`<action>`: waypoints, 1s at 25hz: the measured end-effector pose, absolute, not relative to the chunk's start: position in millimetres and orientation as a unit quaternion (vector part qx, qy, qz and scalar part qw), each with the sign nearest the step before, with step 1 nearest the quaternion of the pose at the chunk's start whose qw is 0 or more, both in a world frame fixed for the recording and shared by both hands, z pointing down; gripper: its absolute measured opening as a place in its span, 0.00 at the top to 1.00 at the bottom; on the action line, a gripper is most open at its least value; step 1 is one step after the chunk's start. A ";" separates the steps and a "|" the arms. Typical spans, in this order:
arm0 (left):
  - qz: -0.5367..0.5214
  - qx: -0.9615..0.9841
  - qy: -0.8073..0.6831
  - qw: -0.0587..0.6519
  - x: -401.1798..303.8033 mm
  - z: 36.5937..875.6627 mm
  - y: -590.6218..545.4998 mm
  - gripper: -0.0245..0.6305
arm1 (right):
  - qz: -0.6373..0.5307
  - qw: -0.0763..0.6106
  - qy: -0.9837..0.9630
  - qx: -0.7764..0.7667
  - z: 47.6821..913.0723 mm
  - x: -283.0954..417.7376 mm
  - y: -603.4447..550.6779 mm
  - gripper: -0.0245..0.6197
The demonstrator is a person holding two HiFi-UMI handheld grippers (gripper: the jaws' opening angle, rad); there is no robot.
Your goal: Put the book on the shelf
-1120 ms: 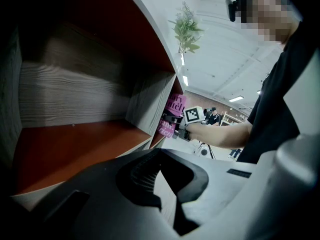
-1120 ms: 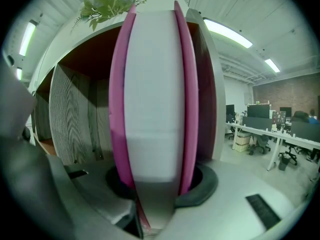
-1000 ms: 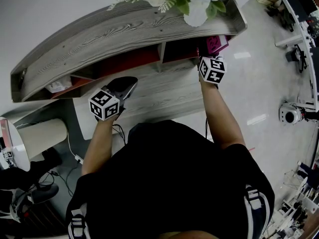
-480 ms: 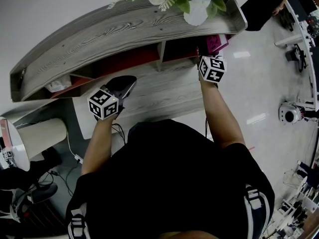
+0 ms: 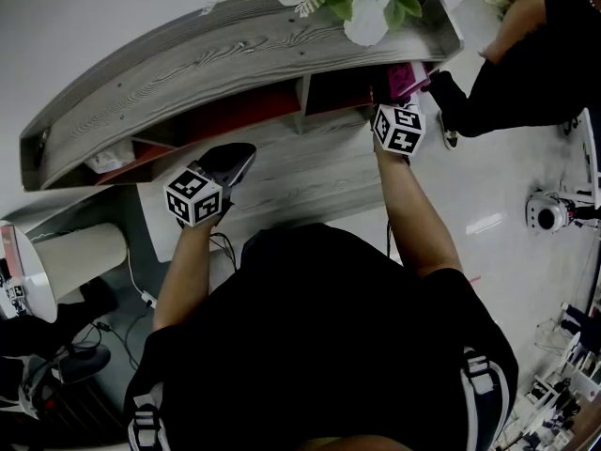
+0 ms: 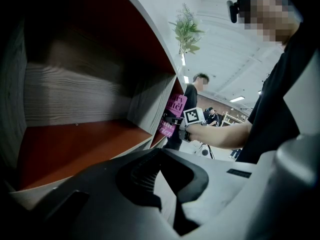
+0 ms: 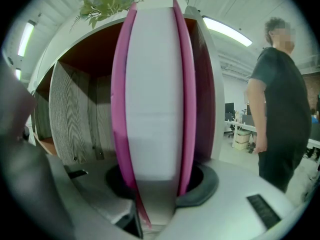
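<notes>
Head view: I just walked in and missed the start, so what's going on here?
A person with a hand-held gripper in each hand is shelving a pink book. The right hand-held gripper is clamped on the book and holds it upright at the mouth of the right-end compartment of the shelf; it is not yet released. The left hand-held gripper is shut and empty, further left along the shelf. Another person stands nearby.

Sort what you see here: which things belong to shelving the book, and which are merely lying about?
In the job: book, right tongs gripping it, shelf.
Just about: flowers on the shelf top, passer-by on the right, left tongs, holding nothing.
</notes>
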State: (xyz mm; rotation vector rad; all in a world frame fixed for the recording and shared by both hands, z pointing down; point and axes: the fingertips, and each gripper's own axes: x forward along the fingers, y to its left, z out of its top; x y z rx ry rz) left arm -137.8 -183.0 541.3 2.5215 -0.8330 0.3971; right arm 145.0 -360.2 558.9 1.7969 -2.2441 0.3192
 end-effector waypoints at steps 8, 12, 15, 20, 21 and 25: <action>0.145 0.916 -0.299 0.226 -134.5 542.2 -180.8 0.93 | 0.116 0.134 -0.768 0.615 568.2 147.1 -354.8 0.73; 0.146 0.915 -0.299 0.227 -133.6 541.7 -179.8 0.93 | 0.123 0.141 -0.766 0.615 574.6 147.9 -349.7 0.73; 0.145 0.916 -0.297 0.228 -131.5 542.5 -179.6 0.93 | 0.130 0.147 -0.764 0.614 582.9 149.2 -345.6 0.73; 0.146 0.916 -0.295 0.228 -128.1 544.3 -178.8 0.93 | 0.138 0.160 -0.763 0.611 596.6 148.6 -336.1 0.73; 0.146 0.916 -0.295 0.229 -127.6 544.5 -178.4 0.93 | 0.139 0.163 -0.763 0.609 599.1 148.0 -333.4 0.73; 0.147 0.917 -0.291 0.230 -123.9 545.6 -176.6 0.93 | 0.145 0.175 -0.762 0.606 609.5 148.8 -324.2 0.73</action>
